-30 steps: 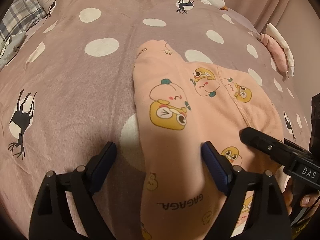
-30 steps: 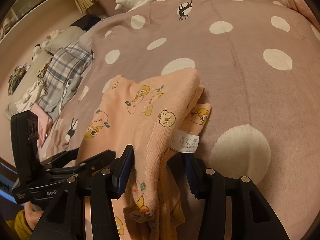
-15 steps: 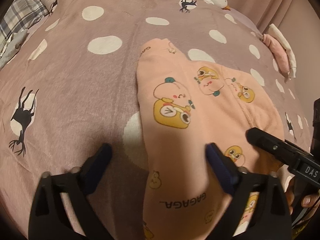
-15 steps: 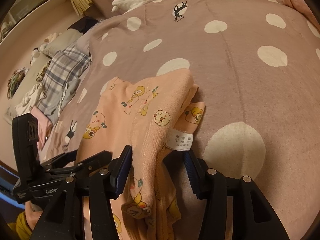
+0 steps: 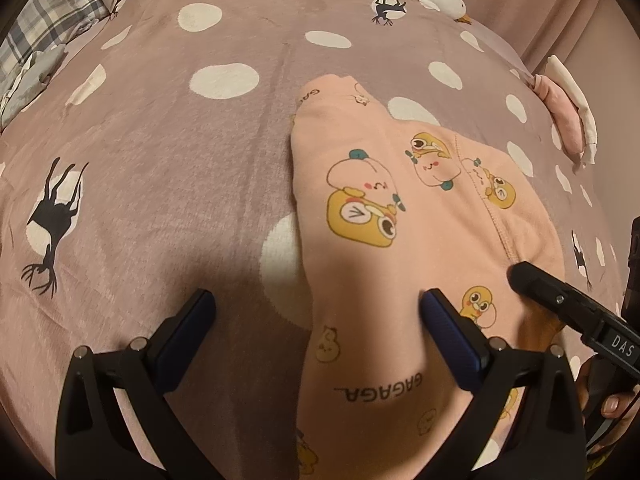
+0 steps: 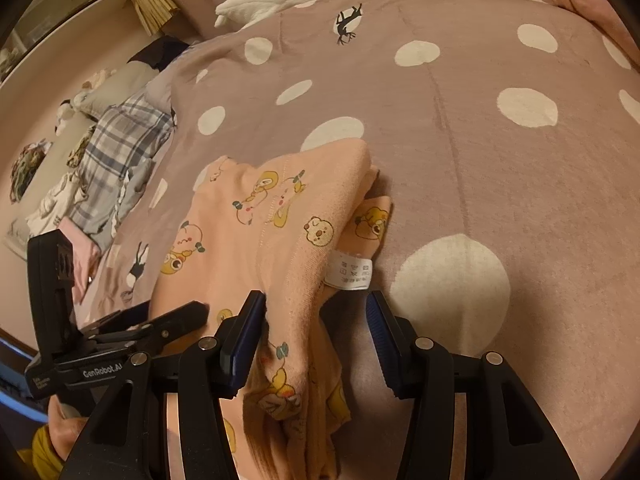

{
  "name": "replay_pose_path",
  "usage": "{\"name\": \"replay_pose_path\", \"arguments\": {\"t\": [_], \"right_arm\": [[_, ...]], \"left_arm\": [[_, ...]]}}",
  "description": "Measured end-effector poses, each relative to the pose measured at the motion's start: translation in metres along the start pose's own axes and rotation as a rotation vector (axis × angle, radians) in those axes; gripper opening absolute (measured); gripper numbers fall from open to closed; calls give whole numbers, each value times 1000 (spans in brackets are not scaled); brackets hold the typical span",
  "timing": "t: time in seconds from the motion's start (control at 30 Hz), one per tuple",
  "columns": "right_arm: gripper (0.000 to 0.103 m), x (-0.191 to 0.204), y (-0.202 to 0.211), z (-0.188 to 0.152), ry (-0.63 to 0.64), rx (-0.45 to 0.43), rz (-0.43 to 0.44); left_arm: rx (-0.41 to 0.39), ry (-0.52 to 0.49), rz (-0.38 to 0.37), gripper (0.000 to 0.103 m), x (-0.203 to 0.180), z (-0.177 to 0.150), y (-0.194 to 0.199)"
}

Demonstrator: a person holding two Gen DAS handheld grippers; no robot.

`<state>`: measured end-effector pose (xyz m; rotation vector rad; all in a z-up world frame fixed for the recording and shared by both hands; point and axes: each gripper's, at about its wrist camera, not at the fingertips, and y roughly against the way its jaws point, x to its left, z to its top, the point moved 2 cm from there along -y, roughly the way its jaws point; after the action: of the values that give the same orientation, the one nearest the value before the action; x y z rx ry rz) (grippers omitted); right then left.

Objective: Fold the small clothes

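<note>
Releasing is judged the step in hand: left gripper (image 5: 316, 320) has just been opened to full width, garment (image 5: 400, 240) lying between the jaws untouched, folded on the bed (image 5: 160, 160). Right gripper (image 6: 316, 320) is held half-wide; cloth drapes between its jaws, touching the left pad, no squeeze seen. Both are pitched steeply down. Retreat is best made straight back, so the fold is not dragged.

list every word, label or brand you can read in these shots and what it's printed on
"GAGAGA": upside down on the peach cartoon-print cotton garment.
"GA...": cut off at that garment's far edge.
"DAS": on the black right tongs.
"GenRobot.AI": on the black left tongs.
White care tag: symbols and print too small to read.
</note>
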<state>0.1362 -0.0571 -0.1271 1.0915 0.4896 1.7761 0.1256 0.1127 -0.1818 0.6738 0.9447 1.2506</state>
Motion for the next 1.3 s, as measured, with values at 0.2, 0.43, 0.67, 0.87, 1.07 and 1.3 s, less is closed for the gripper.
{"name": "replay_pose_path", "arguments": {"t": [0.2,0.43,0.67,0.87,1.07,1.3], "right_arm": [[54,-5,3,-3,-16,3,-16],[55,-7,10,-6,-28,-5,-43],[55,-8,27,-5,-30,-39,-86],[55,6,42,-9,25,-70,-113],[58,23,55,-12,69,-94,-126],[86,49,74,-19,132,-123,-107]], "left_arm": [[8,10,12,103,2,-2,6],[14,3,36,103,2,-3,15],[-4,2,57,103,-3,-4,28],[-11,30,74,103,-2,-7,42],[-22,39,67,103,-4,-14,61],[-87,39,52,103,-13,-23,98]]}}
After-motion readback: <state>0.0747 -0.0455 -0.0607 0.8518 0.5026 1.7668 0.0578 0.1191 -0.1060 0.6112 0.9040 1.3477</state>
